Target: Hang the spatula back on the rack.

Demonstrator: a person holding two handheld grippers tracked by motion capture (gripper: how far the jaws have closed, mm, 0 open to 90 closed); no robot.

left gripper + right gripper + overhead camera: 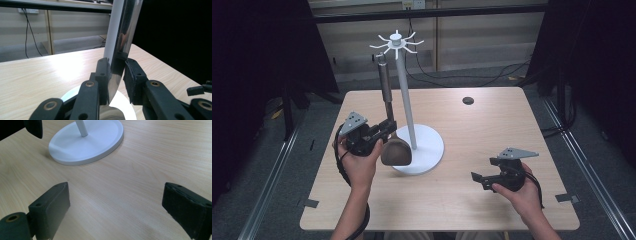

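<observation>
Near worktop (492,120) centre, left tool (382,131) clenched on spatula (388,95) neck, held upright just beside white rack (407,100) pole, blade over the base. Judging by this, utensil isn't hung on top hooks yet; lift + hook left. Right tool (479,179) released, idle near front-right edge. Plenty of bare room to the right & front.

stand pole (113,27): top cut off | spatula handle (126,37): top cut off

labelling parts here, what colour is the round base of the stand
White. The base of the stand shows best in the right gripper view, resting on the light wooden table.
</observation>
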